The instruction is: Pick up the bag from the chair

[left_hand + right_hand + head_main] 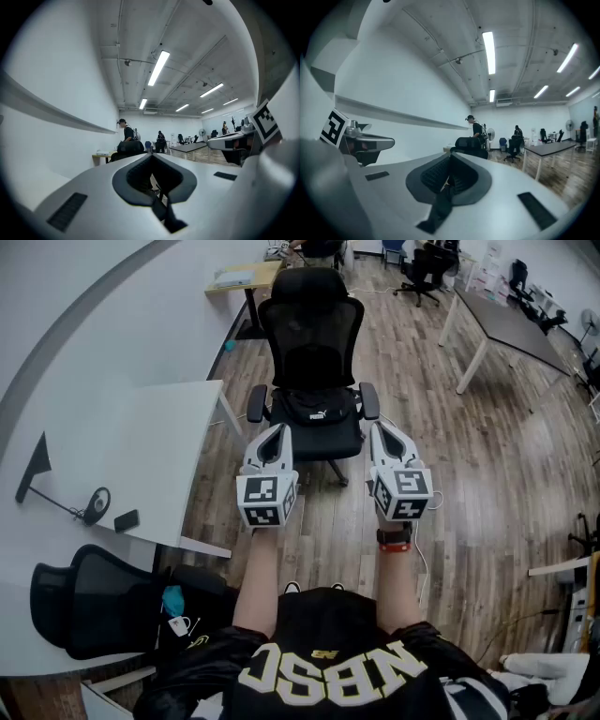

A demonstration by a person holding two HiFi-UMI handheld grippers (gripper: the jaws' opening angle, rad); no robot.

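one black bag (313, 412) sits on one black chair (311, 324). two tools face it, the left tool (277, 427) and the right tool (379, 427), each with jaws together, empty.

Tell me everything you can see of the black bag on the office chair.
The black soft fabric bag bears a small white logo on its front. It lies low and wide on the seat of the black mesh office chair, against the backrest, between the two armrests. Only the chair appears to touch it.
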